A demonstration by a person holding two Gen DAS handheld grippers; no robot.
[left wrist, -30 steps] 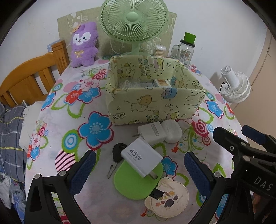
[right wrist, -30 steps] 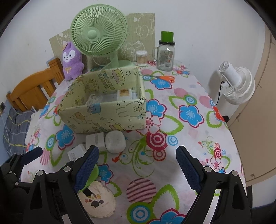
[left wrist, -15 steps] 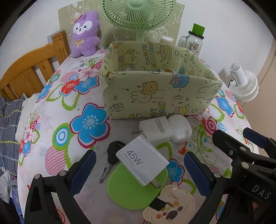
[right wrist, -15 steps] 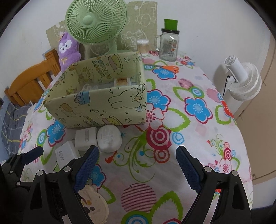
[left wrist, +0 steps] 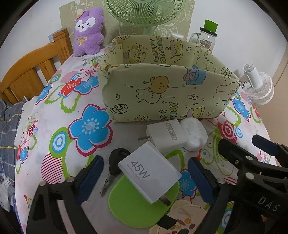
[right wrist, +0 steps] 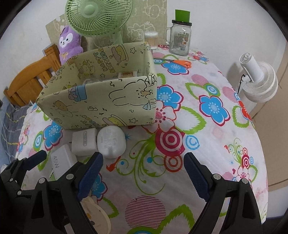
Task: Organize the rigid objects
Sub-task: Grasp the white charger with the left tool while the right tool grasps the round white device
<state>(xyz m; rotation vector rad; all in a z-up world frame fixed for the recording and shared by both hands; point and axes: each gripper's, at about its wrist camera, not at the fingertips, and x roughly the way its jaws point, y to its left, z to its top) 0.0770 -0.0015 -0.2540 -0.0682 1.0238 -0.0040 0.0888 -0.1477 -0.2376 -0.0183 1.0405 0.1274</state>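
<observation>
A white 45W charger (left wrist: 150, 173) lies tilted on a green oval pad (left wrist: 138, 207), between the blue pads of my left gripper (left wrist: 145, 180). Its jaws are closing and stand apart from the charger on both sides. A black key (left wrist: 116, 164) lies just left of the charger. A second white charger (left wrist: 166, 135) and a white earbud case (left wrist: 193, 134) sit in front of the pale green cartoon-print box (left wrist: 162, 93). My right gripper (right wrist: 143, 177) is open over bare tablecloth, right of the earbud case (right wrist: 111, 141) and the 45W charger (right wrist: 61, 162).
Behind the box stand a green fan (right wrist: 98, 17), a purple plush (left wrist: 88, 30), a glass jar with a green lid (right wrist: 180, 36) and a cotton-swab tub (right wrist: 151, 39). Orange scissors (right wrist: 177, 62) lie at the back. A round cream item (left wrist: 181, 217) rests beside the pad. A white fan (right wrist: 257, 79) stands off the table's right edge.
Both grippers have sunk toward the table and moved closer to the box. The left jaws have narrowed around the 45W charger. No object on the table has moved.
</observation>
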